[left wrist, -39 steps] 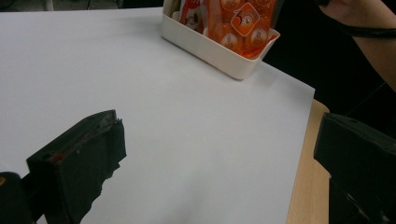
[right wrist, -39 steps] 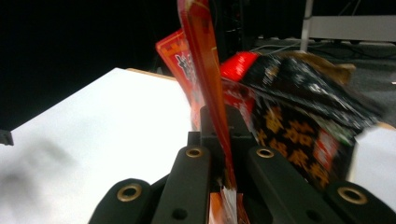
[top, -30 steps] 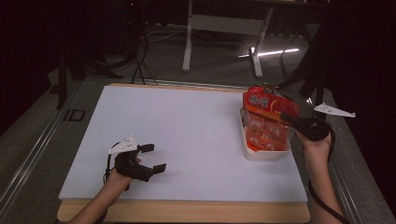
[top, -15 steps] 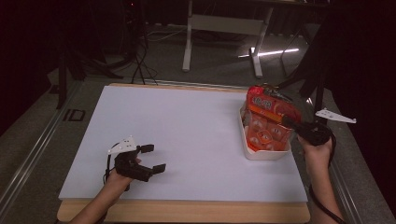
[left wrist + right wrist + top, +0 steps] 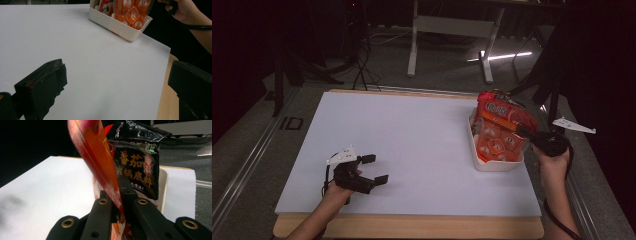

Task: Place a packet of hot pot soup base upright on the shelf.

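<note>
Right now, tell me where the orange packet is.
In the high view the orange packet stands in the white tub at the table's right edge, pinched by the right gripper.

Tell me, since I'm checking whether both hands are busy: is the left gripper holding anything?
No. In the left gripper view the left gripper has its jaws wide apart over the bare white table, with nothing between them.

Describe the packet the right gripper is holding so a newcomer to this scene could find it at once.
Start at the white table and go to the cream tray near its right edge. Two packets stand in it; the right gripper is shut on the edge of the orange packet with round orange pictures on its front. Its neighbour, the black packet, is dark with orange lettering.
</note>
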`<control>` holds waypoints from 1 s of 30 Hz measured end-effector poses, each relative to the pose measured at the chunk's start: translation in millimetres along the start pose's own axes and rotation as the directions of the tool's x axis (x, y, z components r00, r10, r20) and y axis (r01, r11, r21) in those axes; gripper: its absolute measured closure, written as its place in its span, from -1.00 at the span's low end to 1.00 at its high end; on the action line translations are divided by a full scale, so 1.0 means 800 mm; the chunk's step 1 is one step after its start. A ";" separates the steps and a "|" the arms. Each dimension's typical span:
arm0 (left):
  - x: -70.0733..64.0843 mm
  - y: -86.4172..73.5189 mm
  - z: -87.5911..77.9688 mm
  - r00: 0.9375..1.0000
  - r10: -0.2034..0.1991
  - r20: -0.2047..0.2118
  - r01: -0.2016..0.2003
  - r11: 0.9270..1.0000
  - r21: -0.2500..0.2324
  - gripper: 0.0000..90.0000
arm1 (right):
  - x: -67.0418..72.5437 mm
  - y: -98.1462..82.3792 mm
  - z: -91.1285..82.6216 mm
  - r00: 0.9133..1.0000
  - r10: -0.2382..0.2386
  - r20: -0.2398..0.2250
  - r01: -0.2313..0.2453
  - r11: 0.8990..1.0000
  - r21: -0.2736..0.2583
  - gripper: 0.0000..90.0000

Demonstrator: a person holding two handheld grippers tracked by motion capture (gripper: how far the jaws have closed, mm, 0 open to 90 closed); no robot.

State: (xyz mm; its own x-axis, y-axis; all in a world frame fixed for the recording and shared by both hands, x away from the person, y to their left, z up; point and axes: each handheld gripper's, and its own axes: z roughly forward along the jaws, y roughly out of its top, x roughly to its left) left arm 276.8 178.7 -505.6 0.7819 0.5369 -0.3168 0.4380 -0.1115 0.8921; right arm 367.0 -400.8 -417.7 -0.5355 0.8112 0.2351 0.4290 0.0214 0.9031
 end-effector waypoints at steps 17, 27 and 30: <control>-0.001 -0.001 0.001 1.000 0.004 0.004 -0.004 1.000 -0.002 -0.98 | 0.039 0.052 -0.017 0.997 -0.069 0.043 0.071 0.996 -0.062 -0.26; -0.002 -0.002 0.000 1.000 0.010 0.003 -0.010 1.000 -0.005 -0.98 | 0.090 0.075 -0.026 0.990 -0.138 0.017 0.139 0.983 -0.123 -0.59; -0.002 -0.002 0.000 1.000 0.011 0.002 -0.011 1.000 -0.006 -0.98 | 0.105 0.072 -0.025 0.987 -0.161 -0.014 0.159 0.980 -0.123 -0.65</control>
State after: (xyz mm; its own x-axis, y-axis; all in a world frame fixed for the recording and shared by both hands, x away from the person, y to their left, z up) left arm 274.7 177.6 -506.3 0.7877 0.5336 -0.3078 0.4267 -0.1123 0.8974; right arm 332.4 -343.1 -338.6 -0.6078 0.7889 0.0913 0.2463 0.0779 0.9661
